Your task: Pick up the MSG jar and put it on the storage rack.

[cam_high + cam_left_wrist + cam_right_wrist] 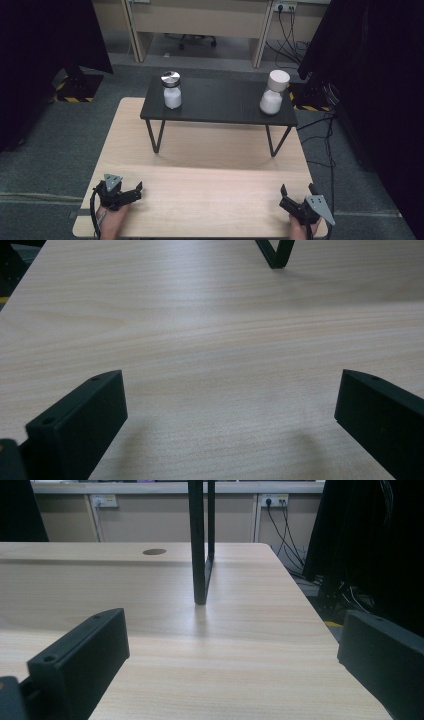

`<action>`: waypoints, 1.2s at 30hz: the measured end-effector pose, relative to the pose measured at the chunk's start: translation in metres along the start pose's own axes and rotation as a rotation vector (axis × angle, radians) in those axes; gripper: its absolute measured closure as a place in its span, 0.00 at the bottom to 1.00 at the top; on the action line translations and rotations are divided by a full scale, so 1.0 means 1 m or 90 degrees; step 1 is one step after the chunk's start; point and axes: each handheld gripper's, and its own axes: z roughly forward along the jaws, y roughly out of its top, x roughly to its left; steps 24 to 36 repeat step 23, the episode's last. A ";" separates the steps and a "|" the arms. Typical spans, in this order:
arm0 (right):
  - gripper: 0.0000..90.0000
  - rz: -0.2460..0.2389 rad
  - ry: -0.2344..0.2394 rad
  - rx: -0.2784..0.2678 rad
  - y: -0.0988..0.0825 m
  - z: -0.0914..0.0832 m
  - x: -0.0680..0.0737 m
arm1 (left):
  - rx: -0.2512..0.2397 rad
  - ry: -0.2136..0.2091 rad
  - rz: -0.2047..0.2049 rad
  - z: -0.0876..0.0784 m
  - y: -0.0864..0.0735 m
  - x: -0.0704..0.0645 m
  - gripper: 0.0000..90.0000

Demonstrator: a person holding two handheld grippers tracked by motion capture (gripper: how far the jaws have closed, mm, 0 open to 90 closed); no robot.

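A jar of white powder with a silver lid (171, 90) stands on the left end of a low black stand (220, 102). A second jar of white powder, with a white lid (274, 93), is on its right end. My left gripper (136, 194) rests open near the table's front left corner, jaws pointing right, nothing between them (230, 400). My right gripper (297, 190) is open near the front right corner, aimed towards the stand, with only bare wood between its jaws (232, 640). Both are far from the jars.
The light wooden table (205, 170) carries the stand on thin black wire legs (200, 545) (274, 252). A round hole (154, 551) sits in the tabletop at the back. Black curtains hang on both sides, and cables (327, 130) trail on the floor at the right.
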 end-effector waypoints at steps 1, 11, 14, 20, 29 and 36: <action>0.00 0.001 0.001 -0.003 -0.001 0.000 0.000 | 0.000 0.000 0.000 0.000 0.000 0.000 0.00; 0.00 0.002 0.002 0.016 -0.003 0.002 -0.004 | 0.009 0.008 0.005 0.002 0.002 -0.003 0.00; 0.00 -0.016 0.014 0.027 -0.002 0.003 -0.005 | 0.009 0.010 0.004 0.002 0.002 -0.004 0.00; 0.00 -0.048 0.019 0.049 0.002 0.004 0.000 | 0.010 0.016 -0.003 0.002 0.002 -0.004 0.00; 0.00 -0.052 0.016 0.048 0.001 0.003 0.001 | 0.012 0.017 -0.001 0.002 0.003 -0.005 0.00; 0.00 -0.052 0.016 0.048 0.001 0.003 0.001 | 0.012 0.017 -0.001 0.002 0.003 -0.005 0.00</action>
